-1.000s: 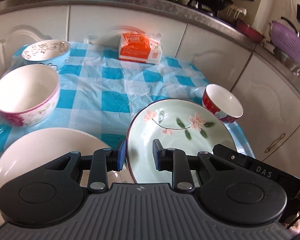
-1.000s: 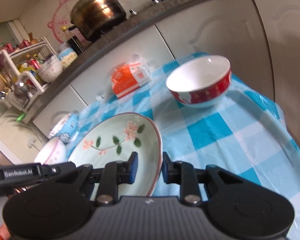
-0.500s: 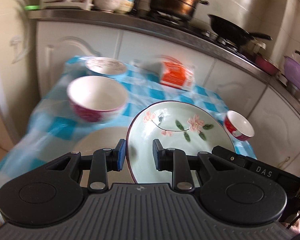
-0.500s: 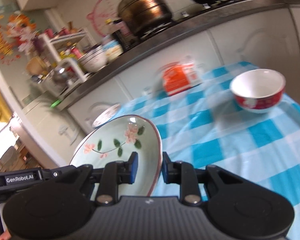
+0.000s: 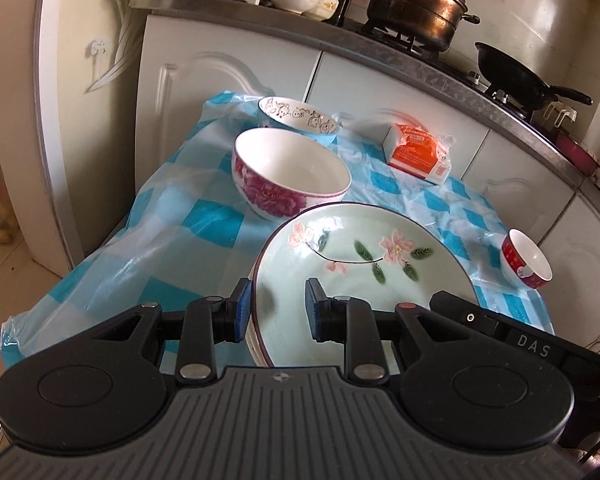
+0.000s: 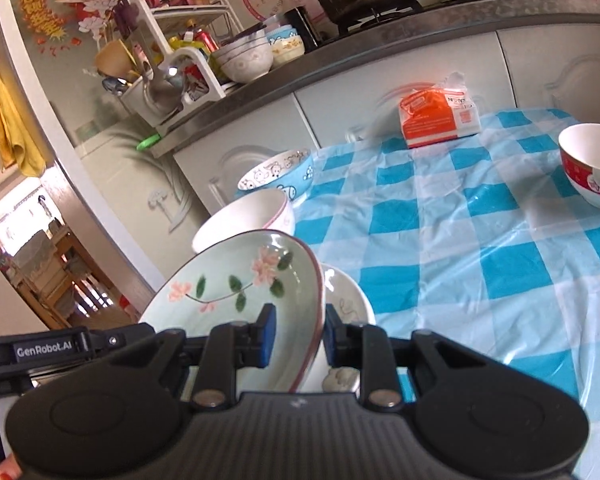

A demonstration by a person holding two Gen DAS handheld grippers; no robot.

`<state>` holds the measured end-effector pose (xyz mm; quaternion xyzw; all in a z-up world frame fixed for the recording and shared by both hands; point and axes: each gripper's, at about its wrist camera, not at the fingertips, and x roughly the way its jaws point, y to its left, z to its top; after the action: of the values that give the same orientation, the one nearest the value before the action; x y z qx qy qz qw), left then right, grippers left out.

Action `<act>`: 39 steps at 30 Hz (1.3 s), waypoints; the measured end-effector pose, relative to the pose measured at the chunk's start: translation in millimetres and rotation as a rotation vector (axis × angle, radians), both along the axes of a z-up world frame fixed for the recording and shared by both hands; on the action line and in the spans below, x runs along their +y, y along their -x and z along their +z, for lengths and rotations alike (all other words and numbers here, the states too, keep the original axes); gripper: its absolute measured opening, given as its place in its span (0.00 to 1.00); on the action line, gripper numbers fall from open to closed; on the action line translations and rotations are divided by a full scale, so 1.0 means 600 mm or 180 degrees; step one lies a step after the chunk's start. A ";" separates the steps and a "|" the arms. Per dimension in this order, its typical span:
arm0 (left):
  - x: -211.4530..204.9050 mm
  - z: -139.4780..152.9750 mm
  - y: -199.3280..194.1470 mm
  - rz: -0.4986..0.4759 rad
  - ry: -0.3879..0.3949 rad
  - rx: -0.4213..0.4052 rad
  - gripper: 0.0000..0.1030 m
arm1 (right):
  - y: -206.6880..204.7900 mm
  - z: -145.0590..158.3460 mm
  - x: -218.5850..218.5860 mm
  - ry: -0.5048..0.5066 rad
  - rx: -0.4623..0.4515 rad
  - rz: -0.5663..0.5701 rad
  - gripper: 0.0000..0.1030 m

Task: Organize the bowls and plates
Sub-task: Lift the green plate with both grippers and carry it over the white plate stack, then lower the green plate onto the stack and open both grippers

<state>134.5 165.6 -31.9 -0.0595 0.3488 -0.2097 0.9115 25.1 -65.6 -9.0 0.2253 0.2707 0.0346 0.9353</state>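
Observation:
Both grippers hold one pale green plate with pink flowers [image 5: 364, 256] [image 6: 228, 296]. My left gripper [image 5: 277, 310] is shut on its left rim, and my right gripper [image 6: 299, 336] is shut on its right rim. The plate hangs tilted just over a white plate [image 6: 348, 304], which it mostly hides. Behind it on the checked table stand a pink-flowered bowl [image 5: 292, 176] [image 6: 244, 216] and a blue cartoon bowl [image 5: 296, 118] [image 6: 276, 176]. A small red bowl [image 5: 526, 258] [image 6: 592, 164] stands apart at the right.
An orange tissue pack [image 5: 418, 152] [image 6: 440, 120] lies at the back of the blue-checked tablecloth [image 5: 204, 224]. The table's left edge drops to the floor. Behind it runs a counter [image 5: 380, 48] with a pot, a pan and a dish rack.
Both grippers have carried the green plate leftward across the table. It now hangs over the white plate, with the pink-flowered bowl right behind it. The red bowl lies farther off.

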 end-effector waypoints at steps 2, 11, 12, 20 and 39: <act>0.004 -0.004 -0.001 0.0006 0.0006 0.0015 0.27 | -0.003 -0.004 0.003 0.0036 0.0021 -0.0006 0.23; -0.004 -0.017 -0.002 -0.0004 -0.0007 0.0064 0.27 | -0.010 -0.015 0.008 0.0164 0.0094 -0.0032 0.23; -0.004 -0.018 -0.003 -0.0003 -0.0009 0.0070 0.27 | -0.010 -0.016 0.008 0.0179 0.0102 -0.0031 0.23; -0.011 -0.023 -0.003 0.0045 -0.0013 0.0065 0.27 | -0.017 -0.027 0.020 0.0394 0.0147 0.0013 0.24; -0.018 -0.020 0.011 0.0028 -0.0011 -0.0011 0.28 | -0.018 -0.026 0.024 0.0674 0.0079 0.0030 0.25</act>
<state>127.7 154.8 -44.1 -0.0591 0.3474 -0.2052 0.9131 36.0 -51.0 -24.4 0.1243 0.2854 0.0074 0.9503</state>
